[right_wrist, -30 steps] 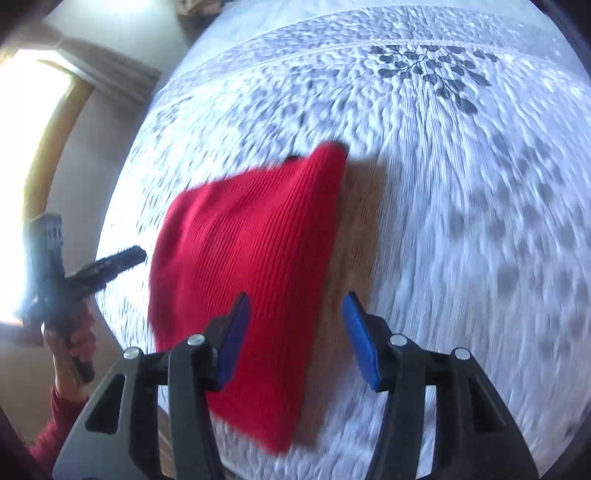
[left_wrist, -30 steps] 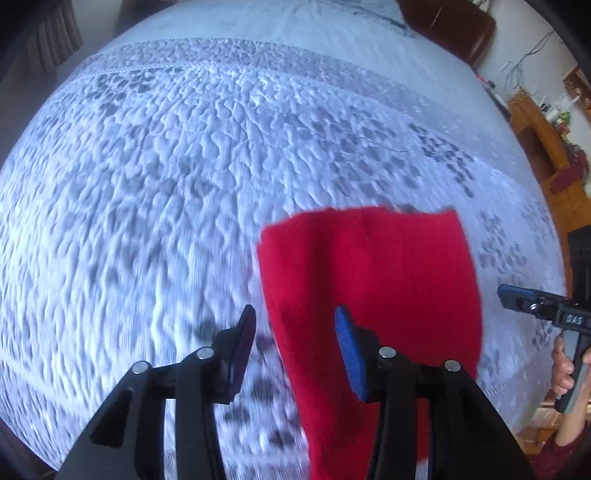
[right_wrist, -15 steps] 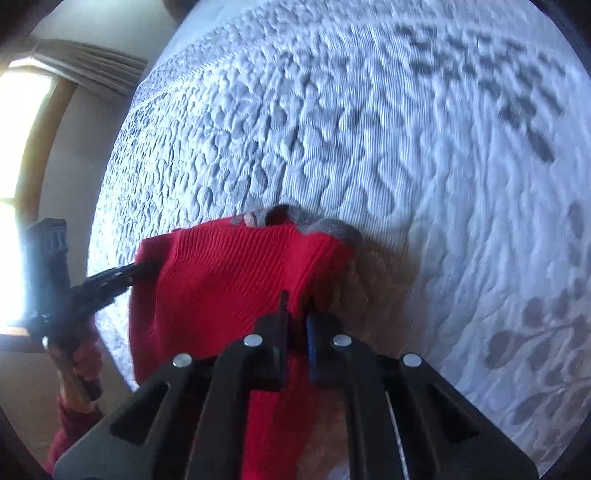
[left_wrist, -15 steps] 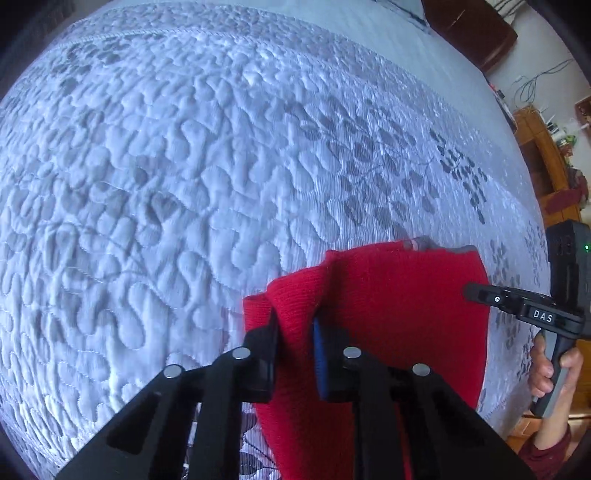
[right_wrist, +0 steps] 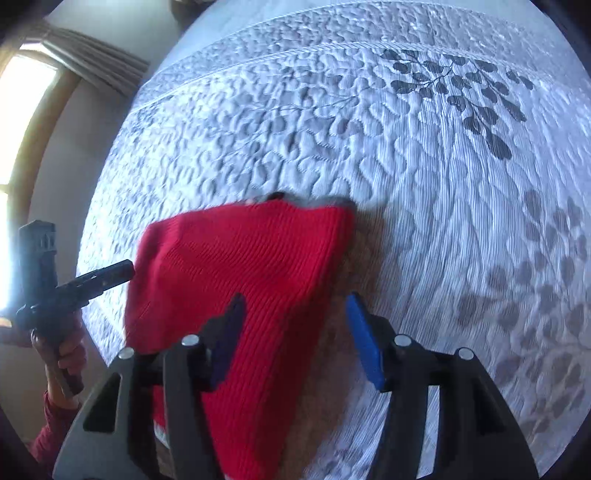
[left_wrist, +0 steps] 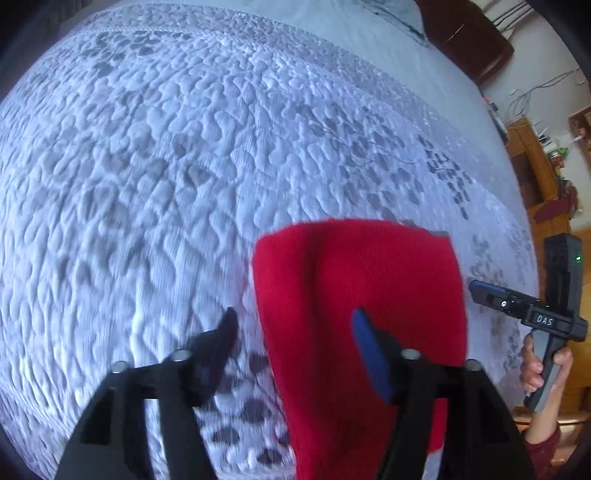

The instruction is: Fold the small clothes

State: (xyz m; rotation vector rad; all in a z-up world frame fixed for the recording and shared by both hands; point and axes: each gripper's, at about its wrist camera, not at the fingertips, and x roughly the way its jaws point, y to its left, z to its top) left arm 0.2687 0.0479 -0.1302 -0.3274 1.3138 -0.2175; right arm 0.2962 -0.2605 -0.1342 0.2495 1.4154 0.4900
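Note:
A red knitted garment [left_wrist: 362,295] lies folded flat on the white quilted bed; a grey edge peeks out at its far end. It also shows in the right wrist view [right_wrist: 236,273]. My left gripper [left_wrist: 291,328] is open, its jaws spread above the garment's left near part, holding nothing. My right gripper [right_wrist: 295,314] is open over the garment's right edge, holding nothing. The right gripper shows at the right edge of the left wrist view [left_wrist: 517,306], and the left gripper shows at the left of the right wrist view [right_wrist: 92,277].
The white bedspread [left_wrist: 184,166] with a grey leaf pattern fills both views. A dark headboard [left_wrist: 469,33] and wooden furniture [left_wrist: 539,177] stand at the far right. A bright window and curtain [right_wrist: 33,122] are at the left.
Half a second ago both grippers were shut on the garment's far corners. Both have now opened, let the garment go, and drawn back toward me.

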